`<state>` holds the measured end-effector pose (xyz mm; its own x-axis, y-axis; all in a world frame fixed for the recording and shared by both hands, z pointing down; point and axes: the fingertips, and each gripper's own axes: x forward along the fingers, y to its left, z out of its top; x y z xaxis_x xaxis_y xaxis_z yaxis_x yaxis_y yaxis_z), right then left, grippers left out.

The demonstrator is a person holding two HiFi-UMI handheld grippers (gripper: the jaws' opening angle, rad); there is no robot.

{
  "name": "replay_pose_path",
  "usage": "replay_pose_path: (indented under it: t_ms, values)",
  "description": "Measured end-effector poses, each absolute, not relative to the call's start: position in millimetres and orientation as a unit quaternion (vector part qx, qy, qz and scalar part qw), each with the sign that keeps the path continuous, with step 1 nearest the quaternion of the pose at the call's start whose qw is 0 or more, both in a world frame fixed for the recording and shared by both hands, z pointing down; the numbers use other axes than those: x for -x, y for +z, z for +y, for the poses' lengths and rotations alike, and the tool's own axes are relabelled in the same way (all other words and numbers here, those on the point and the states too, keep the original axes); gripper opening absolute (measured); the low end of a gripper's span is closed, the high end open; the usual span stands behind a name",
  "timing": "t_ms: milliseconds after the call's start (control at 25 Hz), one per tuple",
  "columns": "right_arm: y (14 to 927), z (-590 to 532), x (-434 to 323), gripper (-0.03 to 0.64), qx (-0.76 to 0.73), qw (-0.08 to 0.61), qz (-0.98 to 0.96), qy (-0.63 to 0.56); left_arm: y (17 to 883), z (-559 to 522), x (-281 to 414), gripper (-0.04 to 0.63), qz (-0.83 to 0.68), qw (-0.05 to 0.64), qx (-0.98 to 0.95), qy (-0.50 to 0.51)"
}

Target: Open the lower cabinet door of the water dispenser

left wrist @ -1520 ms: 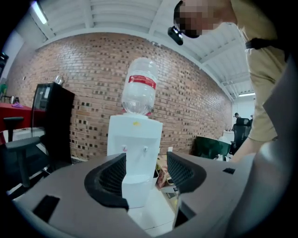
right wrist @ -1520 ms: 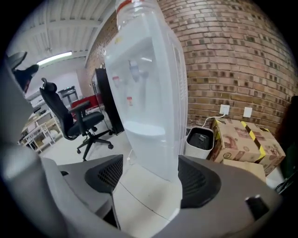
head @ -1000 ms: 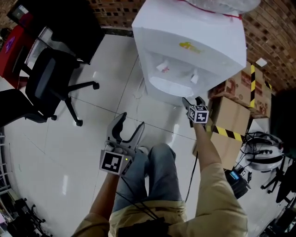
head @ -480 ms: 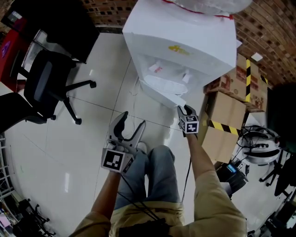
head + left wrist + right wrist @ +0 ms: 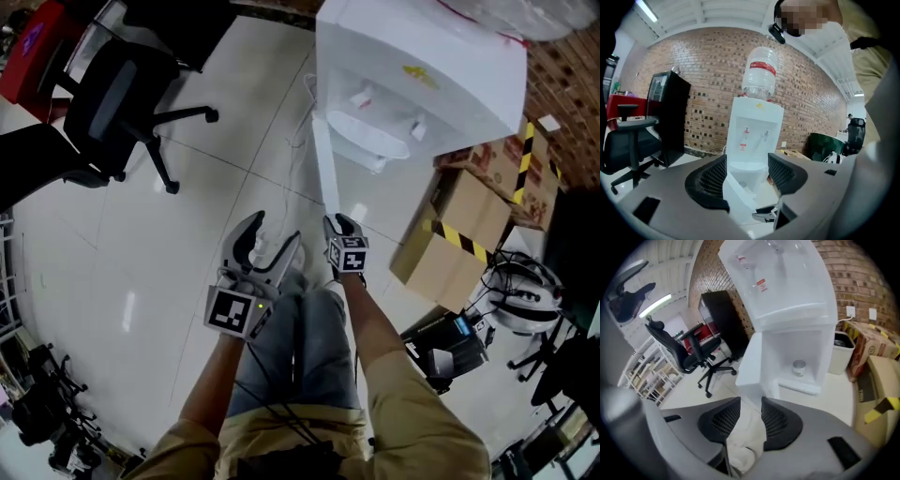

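Note:
The white water dispenser [image 5: 422,75] stands at the top of the head view. Its lower cabinet door [image 5: 325,173] is swung out toward me as a narrow white panel. My right gripper [image 5: 339,225] is shut on the door's free edge. In the right gripper view the door [image 5: 752,366] runs down into the closed jaws [image 5: 750,404], and the open cabinet holds a small metal can [image 5: 799,367]. My left gripper [image 5: 267,246] stands open and holds nothing, left of the door. In the left gripper view the dispenser [image 5: 754,131] and door [image 5: 738,199] show between its spread jaws [image 5: 746,171].
A black office chair [image 5: 112,103] stands at upper left on the white tile floor. Cardboard boxes with yellow-black tape [image 5: 459,234] sit right of the dispenser, with a white bin [image 5: 841,352] beside them. My legs [image 5: 300,347] are just below the grippers.
The right gripper closed on the door's edge and drew back toward me and to the left, swinging the door open. The left gripper shifted slightly up.

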<state>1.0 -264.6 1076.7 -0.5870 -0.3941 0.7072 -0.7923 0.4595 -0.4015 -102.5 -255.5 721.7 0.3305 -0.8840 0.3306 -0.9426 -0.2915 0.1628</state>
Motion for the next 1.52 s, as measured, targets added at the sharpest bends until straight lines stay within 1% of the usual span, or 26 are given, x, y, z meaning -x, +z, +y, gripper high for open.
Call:
replay_pose_path:
  t_ms: [40,80,120,200,280,360,440,560,640,680,760,800,880,920,960,1040,1120,1240,1280,1320,1520]
  values:
    - [1073.4,-258.4,15.7,0.153,-0.357,0.259,-0.809,0.388,721.2,-248.2,108.1,0.256,-0.576,0.162,-0.795,0.093]
    - [1068.5,-255.1,27.3,0.178,-0.356,0.254,-0.803,0.405,718.1,-241.5,112.8,0.256,-0.580,0.158,-0.793,0.097]
    - [1059.6,-253.6,34.3,0.184,-0.357,0.254,-0.798,0.414,711.1,-235.7,115.9,0.256,-0.583,0.156,-0.791,0.098]
    - [1024.0,-253.0,39.8,0.199,-0.355,0.248,-0.807,0.403,684.8,-227.8,117.5,0.256,-0.590,0.165,-0.785,0.090]
    - [967.4,-255.1,37.8,0.201,-0.349,0.221,-0.827,0.381,654.3,-222.0,118.6,0.256,-0.595,0.177,-0.780,0.077]
    - [899.9,-256.0,28.4,0.223,-0.345,0.180,-0.843,0.370,628.8,-214.1,121.6,0.256,-0.597,0.163,-0.782,0.070]
    - [827.9,-251.0,4.3,0.265,-0.341,0.148,-0.858,0.355,596.6,-207.1,110.5,0.256,-0.597,0.158,-0.784,0.056]
    - [717.3,-238.1,-45.0,0.345,-0.359,0.113,-0.872,0.313,542.8,-194.7,81.5,0.256,-0.589,0.149,-0.793,0.041]
    - [641.1,-239.3,-68.1,0.430,-0.382,0.080,-0.878,0.276,501.2,-191.5,70.1,0.256,-0.579,0.132,-0.804,0.032]
    - [603.3,-241.8,-78.3,0.431,-0.394,0.059,-0.880,0.259,477.9,-190.3,68.1,0.256,-0.577,0.125,-0.807,0.021]
    - [530.2,-245.2,-97.3,0.468,-0.419,0.010,-0.880,0.225,430.9,-186.2,70.8,0.256,-0.581,0.114,-0.806,-0.009]
    - [497.4,-243.6,-105.0,0.469,-0.426,-0.003,-0.883,0.196,410.0,-183.1,72.6,0.256,-0.584,0.106,-0.805,-0.017]
    - [442.2,-234.7,-111.5,0.479,-0.417,0.016,-0.903,0.101,373.4,-178.0,71.3,0.256,-0.588,0.073,-0.805,-0.010]
    - [418.0,-230.7,-112.5,0.519,-0.407,0.030,-0.911,0.054,355.7,-176.9,68.0,0.256,-0.588,0.049,-0.807,0.001]
    - [395.1,-229.0,-115.3,0.547,-0.403,0.028,-0.914,0.025,337.8,-176.4,64.0,0.256,-0.586,0.025,-0.810,0.014]
    - [353.6,-231.8,-126.1,0.578,-0.420,-0.018,-0.907,0.024,306.5,-178.2,61.2,0.256,-0.582,-0.013,-0.812,0.027]
    - [325.8,-233.0,-141.3,0.578,-0.459,-0.053,-0.886,0.034,291.8,-183.1,66.8,0.258,-0.589,-0.029,-0.807,0.010]
    - [306.5,-208.4,-170.5,0.567,-0.547,-0.040,-0.836,0.002,289.3,-181.1,63.5,0.312,-0.588,-0.020,-0.809,-0.009]
    - [301.0,-199.6,-173.7,0.546,-0.567,-0.042,-0.823,-0.002,287.1,-181.2,61.7,0.318,-0.583,-0.020,-0.812,-0.011]
    - [296.7,-193.6,-173.2,0.534,-0.579,-0.048,-0.814,0.002,283.2,-182.0,60.1,0.319,-0.576,-0.021,-0.817,-0.011]
    - [289.0,-198.4,-164.3,0.531,-0.604,-0.058,-0.795,0.019,278.2,-191.7,61.6,0.319,-0.558,-0.020,-0.830,-0.002]
